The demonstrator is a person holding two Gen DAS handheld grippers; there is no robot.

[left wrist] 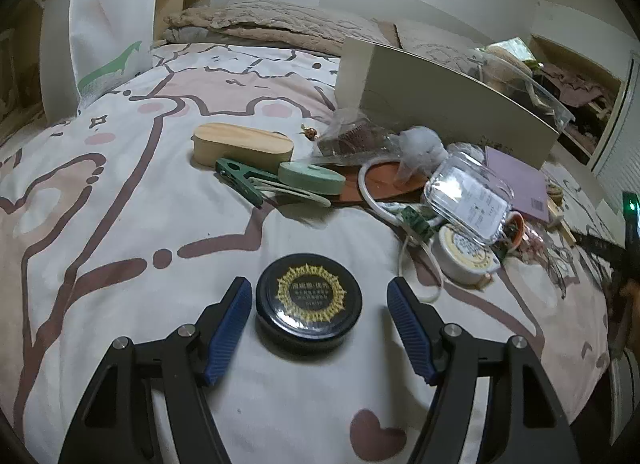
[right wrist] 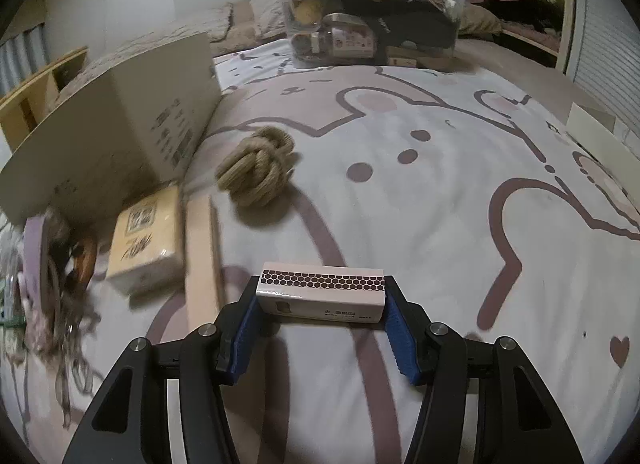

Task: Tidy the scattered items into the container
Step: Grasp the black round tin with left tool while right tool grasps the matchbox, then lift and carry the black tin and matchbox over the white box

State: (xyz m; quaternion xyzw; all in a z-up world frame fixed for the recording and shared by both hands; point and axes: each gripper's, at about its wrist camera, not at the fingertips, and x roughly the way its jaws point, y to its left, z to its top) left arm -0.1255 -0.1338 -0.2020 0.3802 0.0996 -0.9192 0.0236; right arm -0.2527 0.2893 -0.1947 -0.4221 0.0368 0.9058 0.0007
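Observation:
In the left wrist view my left gripper (left wrist: 319, 300) is open, its blue pads on either side of a round black tin with a gold emblem (left wrist: 309, 300) that lies on the bedspread; the left pad is close to the tin, the right pad stands apart. In the right wrist view my right gripper (right wrist: 322, 296) is shut on a pink matchbox (right wrist: 321, 291) with a honeycomb striking strip, held just above the bed. The clear plastic container (right wrist: 370, 20), holding several items, stands at the far end of the bed; it also shows in the left wrist view (left wrist: 524, 80).
A pile lies beyond the tin: wooden oval box (left wrist: 242, 144), green clip (left wrist: 240, 180), green disc (left wrist: 311, 178), white cable (left wrist: 374, 192), clear packet (left wrist: 470, 200), purple booklet (left wrist: 516, 180). A cardboard box (right wrist: 120, 136), rope knot (right wrist: 256, 168), yellow box (right wrist: 146, 240) and wooden block (right wrist: 202, 248) lie left.

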